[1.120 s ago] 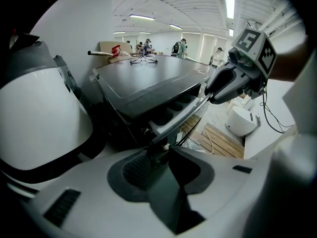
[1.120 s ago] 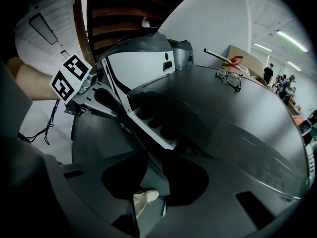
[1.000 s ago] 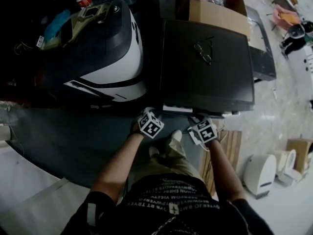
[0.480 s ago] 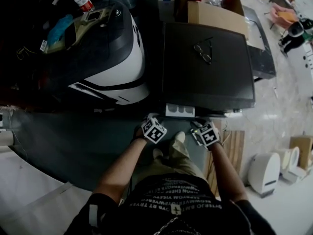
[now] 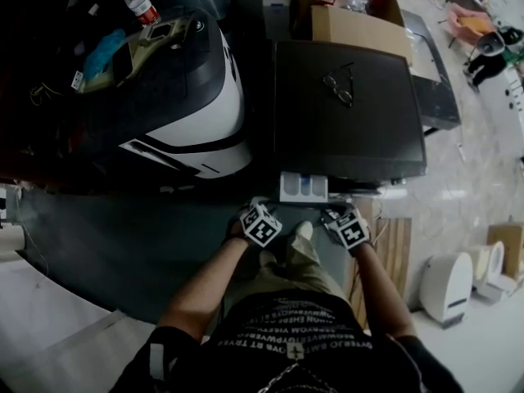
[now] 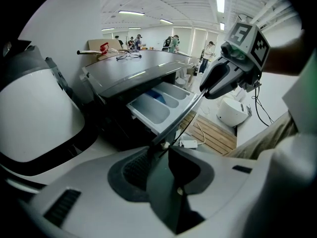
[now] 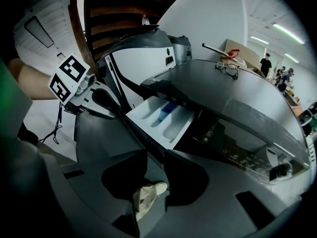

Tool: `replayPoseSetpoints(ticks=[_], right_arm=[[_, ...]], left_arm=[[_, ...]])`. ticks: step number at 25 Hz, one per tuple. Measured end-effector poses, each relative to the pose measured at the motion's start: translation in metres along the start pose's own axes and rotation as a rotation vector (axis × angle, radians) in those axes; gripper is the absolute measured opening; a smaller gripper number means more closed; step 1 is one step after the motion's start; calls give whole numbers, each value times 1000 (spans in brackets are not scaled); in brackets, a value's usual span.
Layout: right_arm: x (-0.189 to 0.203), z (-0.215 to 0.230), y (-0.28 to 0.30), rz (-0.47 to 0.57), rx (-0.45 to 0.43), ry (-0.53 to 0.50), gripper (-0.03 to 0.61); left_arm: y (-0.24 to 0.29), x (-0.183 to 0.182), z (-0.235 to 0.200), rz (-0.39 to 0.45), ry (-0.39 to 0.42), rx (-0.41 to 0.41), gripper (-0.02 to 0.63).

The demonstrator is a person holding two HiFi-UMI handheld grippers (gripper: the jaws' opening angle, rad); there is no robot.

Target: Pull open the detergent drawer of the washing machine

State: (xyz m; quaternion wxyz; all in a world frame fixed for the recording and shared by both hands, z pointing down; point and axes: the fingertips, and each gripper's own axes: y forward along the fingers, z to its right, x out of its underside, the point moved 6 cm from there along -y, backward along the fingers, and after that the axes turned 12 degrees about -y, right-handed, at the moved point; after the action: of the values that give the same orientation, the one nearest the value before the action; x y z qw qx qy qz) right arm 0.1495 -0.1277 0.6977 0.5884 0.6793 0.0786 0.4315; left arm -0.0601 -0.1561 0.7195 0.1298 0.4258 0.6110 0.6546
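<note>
Now the detergent drawer is seen partly out of the washing machine. Its front lip is clamped at either end by the left claw and right claw, and its slide axis runs toward the head view's bottom edge.

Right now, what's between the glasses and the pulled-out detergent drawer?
Only the bare dark top of the washing machine; the head view shows nothing else between the glasses and the drawer.

The white detergent drawer, three compartments showing, juts open from the dark washing machine.
</note>
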Motion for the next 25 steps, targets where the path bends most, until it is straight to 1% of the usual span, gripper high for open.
replayPoseSetpoints(ticks=[16,25], right_arm=[[19,-30,-7,-14,-2,18,103],[25,-38,-9,-4,10,29,103]], left_arm=[[-8,28,20,-22,22,16,109],[-11,35,27,-14,22,10,109]])
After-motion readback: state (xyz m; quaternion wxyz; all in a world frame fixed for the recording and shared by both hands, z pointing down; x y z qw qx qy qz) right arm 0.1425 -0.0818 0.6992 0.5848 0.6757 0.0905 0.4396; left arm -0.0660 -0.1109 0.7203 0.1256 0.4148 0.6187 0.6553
